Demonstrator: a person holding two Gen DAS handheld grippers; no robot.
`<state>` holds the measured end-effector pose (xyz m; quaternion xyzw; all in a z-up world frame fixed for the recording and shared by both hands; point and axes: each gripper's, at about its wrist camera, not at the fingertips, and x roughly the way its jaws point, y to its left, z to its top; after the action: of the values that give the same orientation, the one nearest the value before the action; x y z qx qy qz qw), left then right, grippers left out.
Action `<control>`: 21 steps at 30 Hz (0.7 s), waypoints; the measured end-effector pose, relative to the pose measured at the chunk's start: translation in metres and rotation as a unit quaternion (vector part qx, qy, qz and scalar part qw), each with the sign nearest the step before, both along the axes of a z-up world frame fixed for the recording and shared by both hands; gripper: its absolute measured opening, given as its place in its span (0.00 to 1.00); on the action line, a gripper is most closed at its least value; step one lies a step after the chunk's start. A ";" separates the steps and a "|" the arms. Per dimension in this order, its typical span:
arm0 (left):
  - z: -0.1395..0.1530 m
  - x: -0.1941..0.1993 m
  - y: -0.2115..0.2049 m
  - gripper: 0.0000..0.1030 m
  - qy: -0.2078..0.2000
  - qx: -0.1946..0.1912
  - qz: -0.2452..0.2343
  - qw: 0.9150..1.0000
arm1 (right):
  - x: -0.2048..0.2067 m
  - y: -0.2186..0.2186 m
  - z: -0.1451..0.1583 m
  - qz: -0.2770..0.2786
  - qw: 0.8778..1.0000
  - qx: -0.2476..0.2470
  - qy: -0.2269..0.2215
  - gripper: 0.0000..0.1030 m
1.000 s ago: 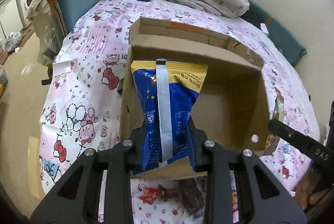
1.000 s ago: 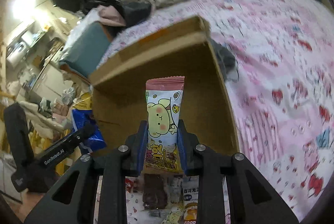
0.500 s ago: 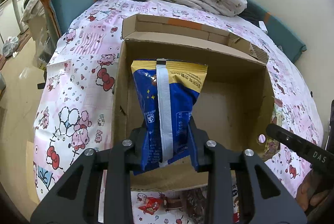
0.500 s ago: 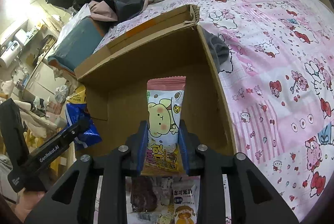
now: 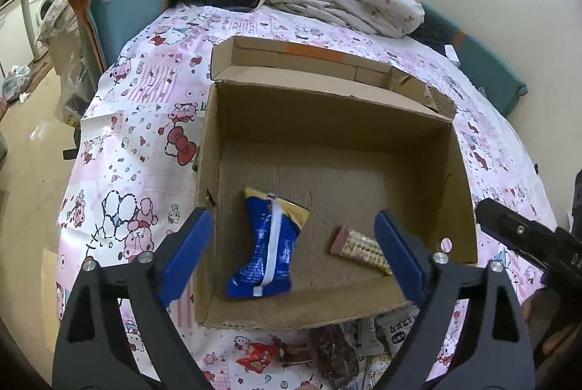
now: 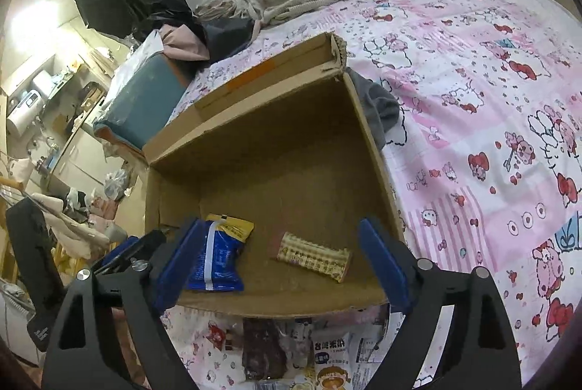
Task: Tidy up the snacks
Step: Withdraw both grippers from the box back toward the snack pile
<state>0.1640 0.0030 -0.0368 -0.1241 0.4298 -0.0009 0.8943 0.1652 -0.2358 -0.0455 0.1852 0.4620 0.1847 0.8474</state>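
Only the left wrist view showed the box's punched hole in its right wall and the right gripper's black body beyond that wall; only the right wrist view showed a grey cloth tucked against the outside of the cardboard box (image 6: 276, 150) and the kitchen clutter at far left.

The left gripper (image 5: 294, 255) and the right gripper (image 6: 287, 262) each hung above the box's near edge, jaws opening wide, pads pressing on nothing.

Two snacks lay on the box floor, apart from each other: a blue and yellow bag (image 5: 267, 251) toward the left, and a slim checked bar (image 5: 358, 248) toward the right (its pink end pointing inward).

More packets lay on the pink cartoon-print bedsheet (image 5: 138, 142) just in front of the box: a small red one (image 5: 258, 355), a dark brown one (image 6: 262, 350) and a white printed one (image 6: 331, 357), though the gripper frames hid part of them. A crumpled blanket (image 5: 338, 0) sat at the bed's far end.
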 end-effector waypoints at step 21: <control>0.026 -0.043 0.024 0.86 -0.021 0.003 0.036 0.999 | -0.032 0.006 0.028 0.008 1.000 0.017 -0.013 0.98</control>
<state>0.1212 0.0272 -0.0111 -0.1371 0.4063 0.0296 0.9029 0.1333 -0.2297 -0.0175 0.1939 0.4493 0.2015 0.8485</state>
